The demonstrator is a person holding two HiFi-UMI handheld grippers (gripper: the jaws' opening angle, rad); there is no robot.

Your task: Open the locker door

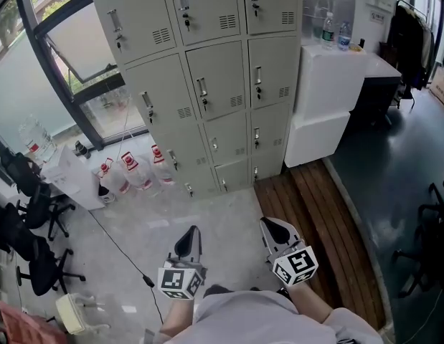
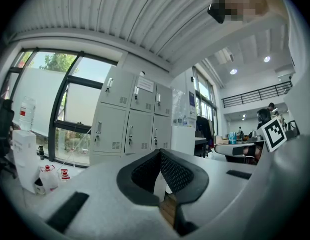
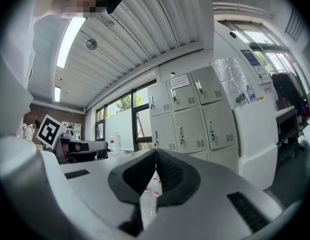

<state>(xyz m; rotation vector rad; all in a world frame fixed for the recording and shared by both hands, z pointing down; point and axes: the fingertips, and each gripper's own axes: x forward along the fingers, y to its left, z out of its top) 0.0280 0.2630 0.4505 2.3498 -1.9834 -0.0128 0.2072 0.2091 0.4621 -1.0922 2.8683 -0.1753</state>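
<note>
From the head view, the task looks to be at its very start. The bank of lockers [image 1: 207, 84] stands against the far wall beside the window, and every locker door [image 1: 218, 79] in it is closed. The left gripper [image 1: 192, 233] and right gripper [image 1: 271, 226] hang low, close to the person's body and well apart from the lockers across bare floor.

In the left gripper view, the left gripper [image 2: 160, 156] has its jaws brought together at the tips with nothing between them. The lockers [image 2: 132, 119] stand far ahead, above and left of the jaws.

In the right gripper view, the right gripper [image 3: 156, 156] has its jaws pressed together and empty. The lockers [image 3: 187, 116] are ahead and to the right.

The next move probably calls for walking up, picking one door, spreading one pair of jaws round its latch handle and pulling outward.
</note>
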